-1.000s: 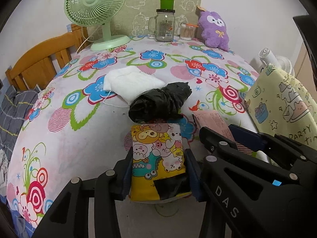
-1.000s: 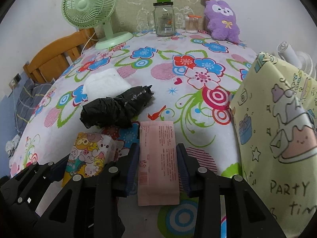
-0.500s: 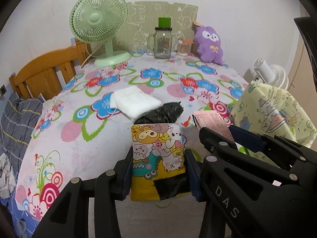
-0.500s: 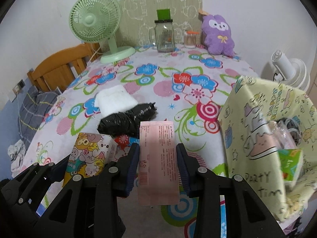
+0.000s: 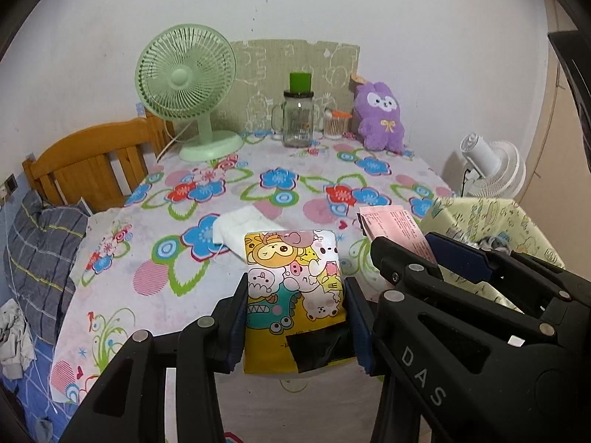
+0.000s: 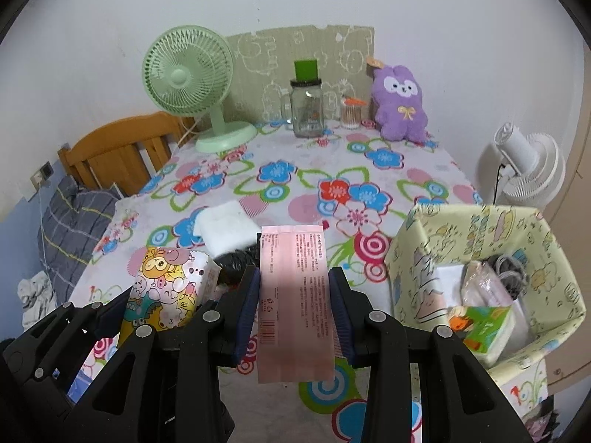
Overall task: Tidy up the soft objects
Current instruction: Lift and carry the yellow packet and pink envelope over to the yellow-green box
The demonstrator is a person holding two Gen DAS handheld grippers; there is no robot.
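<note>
L gripper (image 5: pixel 295 317) clamped on cartoon-print tissue pack (image 5: pixel 293 284), R gripper (image 6: pixel 293 310) clamped on pink tissue pack (image 6: pixel 293 295), both held above floral tablecloth (image 6: pixel 314 177), beside open yellow fabric bin (image 6: pixel 484 229) at right.

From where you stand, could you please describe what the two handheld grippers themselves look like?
Both are alike. The left gripper and the right gripper are built of matte black plastic linkage arms with cut-out slots, joined by round silver rivets. Each finger carries a flat dark blue pad. The right gripper's body, seen in the left wrist view, bears the white letters DAS. No cables, hands or sleeves are visible.
</note>
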